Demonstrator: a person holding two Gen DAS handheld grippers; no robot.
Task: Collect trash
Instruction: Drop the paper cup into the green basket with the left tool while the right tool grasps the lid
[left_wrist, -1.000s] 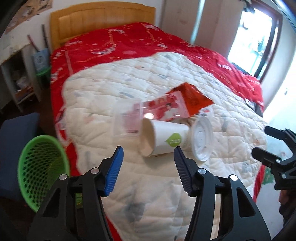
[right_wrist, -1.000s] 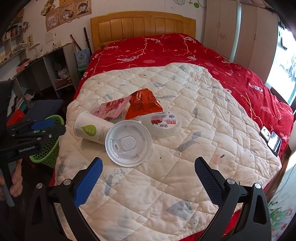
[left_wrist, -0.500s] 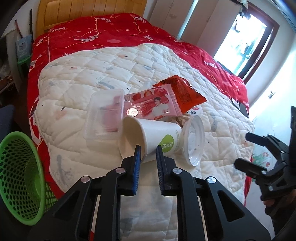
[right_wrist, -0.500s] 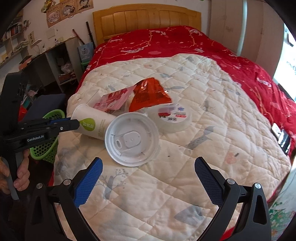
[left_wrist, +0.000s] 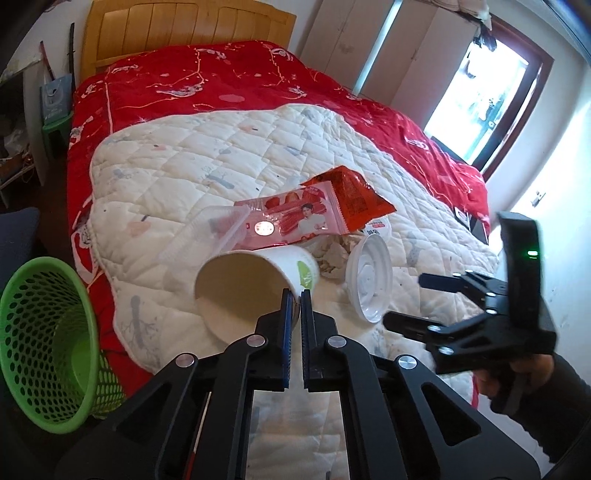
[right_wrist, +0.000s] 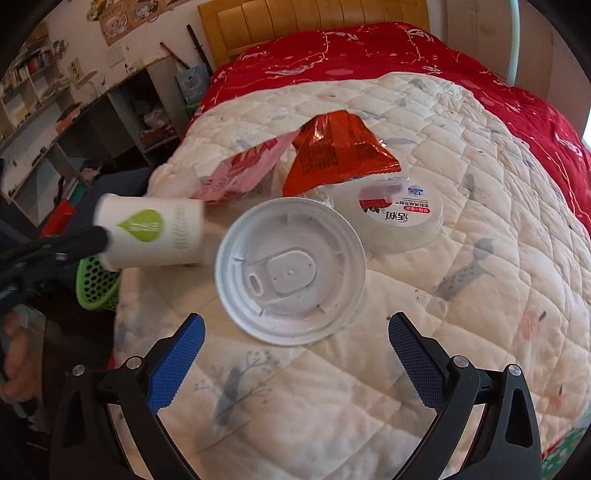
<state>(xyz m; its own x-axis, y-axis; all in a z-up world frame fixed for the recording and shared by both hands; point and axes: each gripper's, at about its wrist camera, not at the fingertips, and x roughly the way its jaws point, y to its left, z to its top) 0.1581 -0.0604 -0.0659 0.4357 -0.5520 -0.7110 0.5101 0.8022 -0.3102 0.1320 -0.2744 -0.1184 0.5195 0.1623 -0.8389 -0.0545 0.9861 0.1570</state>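
My left gripper (left_wrist: 294, 295) has its blue pads pinched together on the rim of the white paper cup (left_wrist: 255, 284), which lies tipped on its side near the edge of the white quilt (left_wrist: 229, 155) with its open mouth facing me. From the right wrist view the same cup (right_wrist: 151, 230) looks blurred, its green leaf logo showing. My right gripper (right_wrist: 293, 332) hangs with its jaws spread wide and nothing between them, just short of the white plastic lid (right_wrist: 290, 269) lying upside down on the quilt. Beyond the lid sit a clear round tub (right_wrist: 400, 221), an orange snack packet (right_wrist: 340, 151) and a pink wrapper (right_wrist: 243, 170) (the pink one partly overlaps a clear plastic tray (left_wrist: 207, 236) in the left view). The green mesh basket (left_wrist: 40, 343) stands on the floor beside the bed, well apart from the cup.
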